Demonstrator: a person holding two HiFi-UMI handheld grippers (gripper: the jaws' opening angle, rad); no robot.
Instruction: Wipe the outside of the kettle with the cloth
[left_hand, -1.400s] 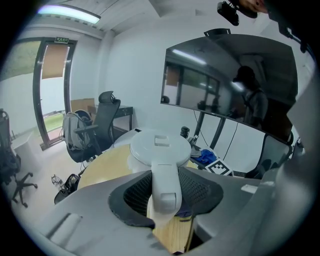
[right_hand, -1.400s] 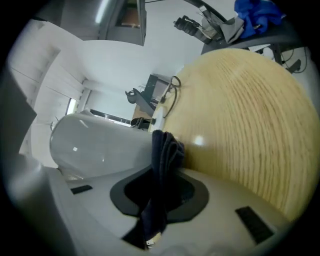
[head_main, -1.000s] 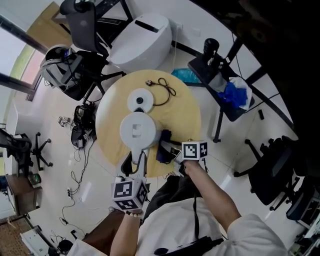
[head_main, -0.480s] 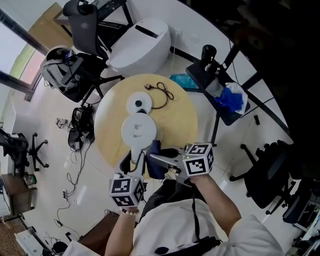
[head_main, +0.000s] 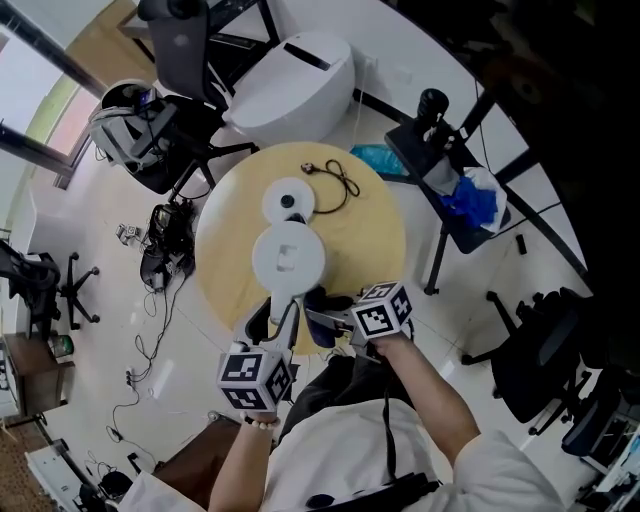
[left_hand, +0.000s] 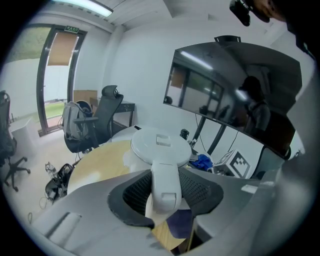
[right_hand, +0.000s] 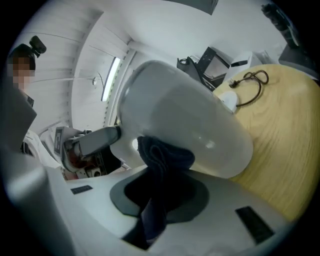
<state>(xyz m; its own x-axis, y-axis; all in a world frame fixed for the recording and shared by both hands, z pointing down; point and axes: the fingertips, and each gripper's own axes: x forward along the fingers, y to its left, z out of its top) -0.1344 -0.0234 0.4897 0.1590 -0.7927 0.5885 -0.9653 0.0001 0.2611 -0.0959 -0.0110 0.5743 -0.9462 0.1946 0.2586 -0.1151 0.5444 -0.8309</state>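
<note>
Head view: left tool clamps the kettle by its handle; right tool, at the kettle's five o'clock, pinches the cloth against it.

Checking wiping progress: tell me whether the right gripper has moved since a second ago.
Yes: the right gripper has shifted left, closer to the kettle.

Left gripper: at the near side of the kettle, tilted downward, jaws clamped on its handle.
Right gripper: just right of the kettle's handle, jaws closed on the dark cloth, pressing it to the kettle's wall.
Arms: left forearm and right forearm reach forward toward the kettle, side by side.
</note>
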